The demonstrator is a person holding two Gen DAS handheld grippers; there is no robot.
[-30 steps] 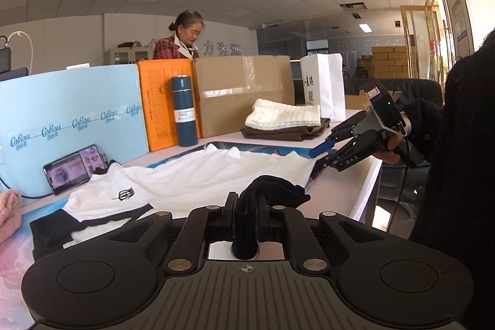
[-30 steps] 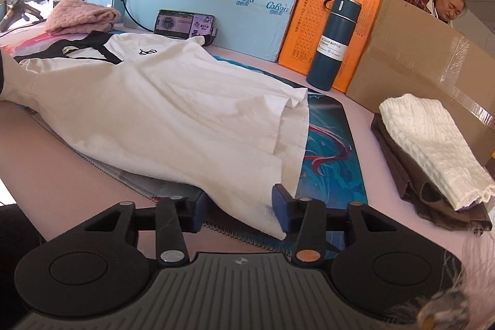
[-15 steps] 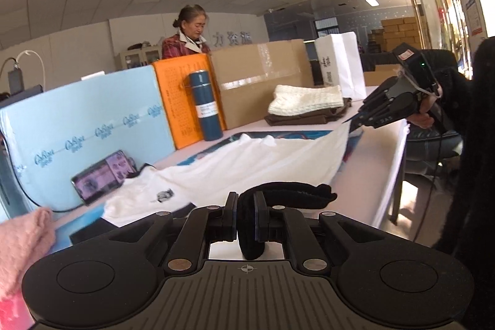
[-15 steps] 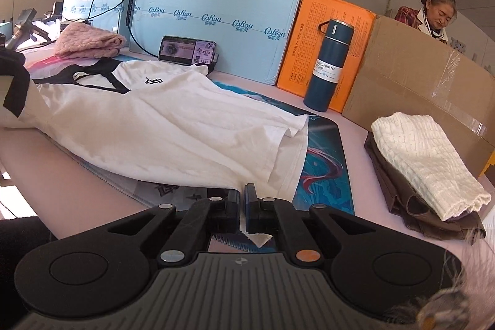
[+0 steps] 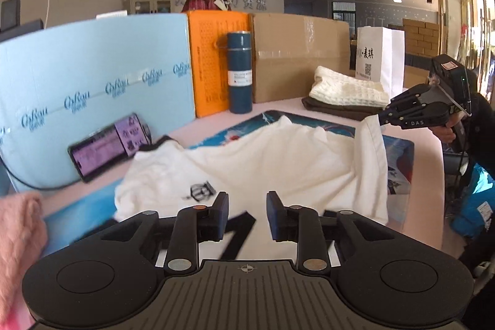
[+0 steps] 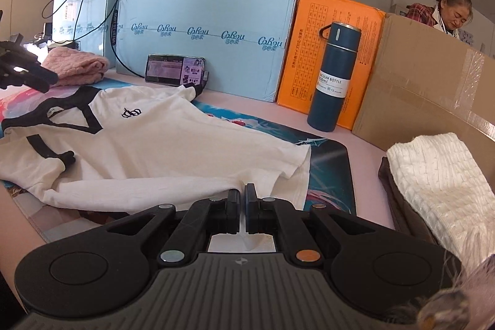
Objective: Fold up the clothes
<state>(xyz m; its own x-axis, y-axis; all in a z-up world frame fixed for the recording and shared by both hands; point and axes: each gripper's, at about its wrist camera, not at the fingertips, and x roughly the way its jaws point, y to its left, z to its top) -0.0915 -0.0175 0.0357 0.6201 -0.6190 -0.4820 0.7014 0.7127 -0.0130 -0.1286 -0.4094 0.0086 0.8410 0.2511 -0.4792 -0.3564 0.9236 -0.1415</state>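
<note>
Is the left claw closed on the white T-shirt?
No, the left claw is open, with nothing between its pads above the white T-shirt.

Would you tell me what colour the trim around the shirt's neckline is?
Black trim on the white cotton shirt, clearest in the right wrist view.

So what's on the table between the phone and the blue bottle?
No object: in the right wrist view, only bare pink table runs between the phone and the bottle, with the blue and orange boxes behind.

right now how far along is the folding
Done: a white knit sits folded on a brown garment. In hand: the right gripper pinches the white t-shirt hem; the left gripper is open above the collar. Left: the shirt's folds, it still lies mostly spread.
</note>
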